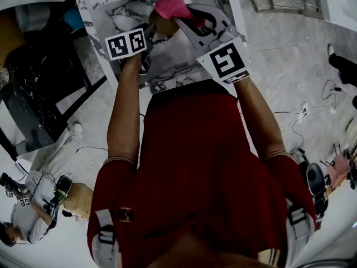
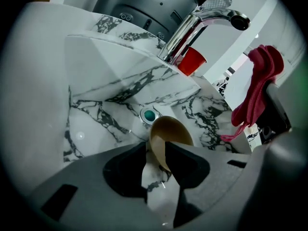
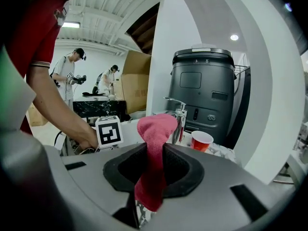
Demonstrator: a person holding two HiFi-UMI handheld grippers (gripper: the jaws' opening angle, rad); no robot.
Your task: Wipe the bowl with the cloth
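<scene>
A tan bowl [image 2: 174,129] stands tipped on its edge over the marble sink [image 2: 96,105], with its rim wall pinched between the pads of my left gripper [image 2: 156,154]. From the head view the bowl [image 1: 158,27] shows just past the left gripper [image 1: 149,32]. My right gripper [image 3: 154,153] is shut on a pink cloth [image 3: 157,126], which stands up out of the jaws and hangs below them. That cloth [image 2: 257,85] hangs to the right of the bowl, a little apart from it, and the right gripper [image 1: 184,20] holds it over the sink [image 1: 167,66].
A chrome faucet [image 2: 202,23] arches over the basin, with a red cup [image 2: 191,60] behind it and a green drain [image 2: 149,114] below. A dark grey bin [image 3: 204,90] stands behind the sink. A black table [image 1: 33,94] stands left; people stand beyond.
</scene>
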